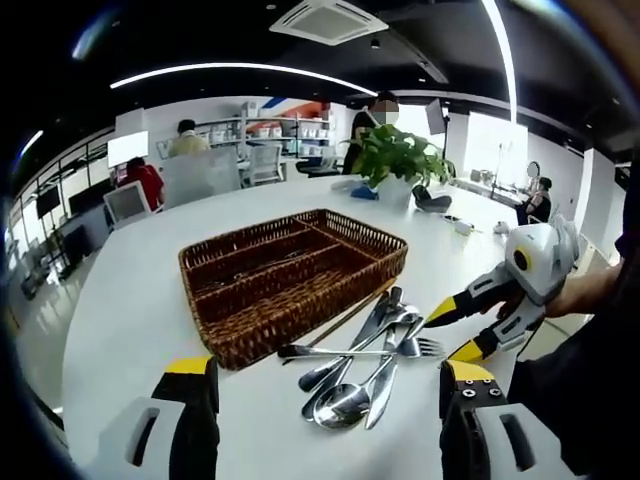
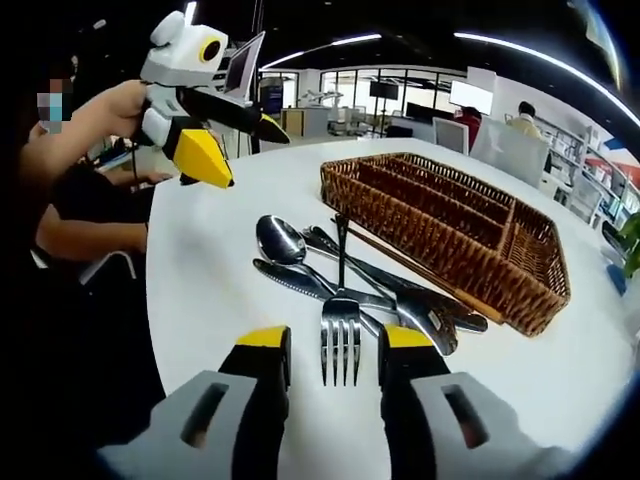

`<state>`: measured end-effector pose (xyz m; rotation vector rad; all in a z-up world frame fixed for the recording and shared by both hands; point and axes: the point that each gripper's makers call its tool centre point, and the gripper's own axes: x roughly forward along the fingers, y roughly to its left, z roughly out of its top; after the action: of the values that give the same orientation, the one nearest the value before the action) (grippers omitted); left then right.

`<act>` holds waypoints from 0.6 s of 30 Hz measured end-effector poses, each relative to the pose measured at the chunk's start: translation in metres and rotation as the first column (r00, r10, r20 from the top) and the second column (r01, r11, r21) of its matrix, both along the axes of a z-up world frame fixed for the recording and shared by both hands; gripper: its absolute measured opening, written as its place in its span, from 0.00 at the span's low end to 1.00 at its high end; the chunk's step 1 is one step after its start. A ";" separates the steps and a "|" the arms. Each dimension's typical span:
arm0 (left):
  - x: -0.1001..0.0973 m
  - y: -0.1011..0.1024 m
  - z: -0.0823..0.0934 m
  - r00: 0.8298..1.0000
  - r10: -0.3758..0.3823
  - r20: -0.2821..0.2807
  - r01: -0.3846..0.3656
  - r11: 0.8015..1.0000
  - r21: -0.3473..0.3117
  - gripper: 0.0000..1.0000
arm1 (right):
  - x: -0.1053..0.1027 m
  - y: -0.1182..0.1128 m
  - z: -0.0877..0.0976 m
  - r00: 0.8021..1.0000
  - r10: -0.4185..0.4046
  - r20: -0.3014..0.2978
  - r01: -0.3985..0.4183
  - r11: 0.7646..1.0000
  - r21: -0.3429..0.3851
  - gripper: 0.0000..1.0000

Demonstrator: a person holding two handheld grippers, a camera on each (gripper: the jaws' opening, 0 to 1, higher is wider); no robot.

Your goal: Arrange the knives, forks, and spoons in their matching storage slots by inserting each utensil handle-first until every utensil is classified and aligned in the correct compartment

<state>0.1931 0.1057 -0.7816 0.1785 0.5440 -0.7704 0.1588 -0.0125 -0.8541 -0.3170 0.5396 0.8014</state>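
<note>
A brown wicker cutlery basket (image 1: 240, 345) (image 2: 440, 255) with long compartments sits on the white table (image 1: 120, 310). Beside it lies a loose pile of steel utensils: a fork (image 1: 350, 351) (image 2: 340, 335) across the top, spoons (image 1: 340, 402) (image 2: 280, 240) and knives (image 2: 300, 282). My left gripper (image 1: 325, 390) is open, low in front of the pile with nothing held. My right gripper (image 2: 335, 345) (image 1: 455, 330) is open, and the fork's tines lie between its jaws without being clamped. A hand holds the left gripper (image 2: 250, 160), open, above the table's far side.
A potted plant (image 1: 400, 155) stands behind the basket. A laptop (image 1: 128, 203) sits at the table's far left edge. People sit and stand at desks in the background. A person's dark sleeve (image 2: 70, 240) is close to the table edge.
</note>
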 end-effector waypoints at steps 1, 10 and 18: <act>0.000 0.000 0.000 1.000 -0.001 0.000 0.001 1.000 0.001 0.95 | 0.000 0.000 0.000 1.000 0.000 0.001 0.000 1.000 0.000 0.33; -0.004 -0.001 -0.003 1.000 -0.015 -0.013 0.015 1.000 -0.004 0.94 | 0.006 0.005 -0.007 1.000 0.012 0.005 -0.012 1.000 -0.009 0.29; -0.005 0.001 -0.004 1.000 -0.022 -0.021 0.022 1.000 -0.004 0.92 | 0.009 0.009 -0.012 1.000 0.011 0.009 -0.011 1.000 -0.017 0.25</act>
<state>0.1884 0.1064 -0.7859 0.1730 0.5609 -0.7950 0.1679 -0.0039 -0.8660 -0.3390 0.5365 0.8057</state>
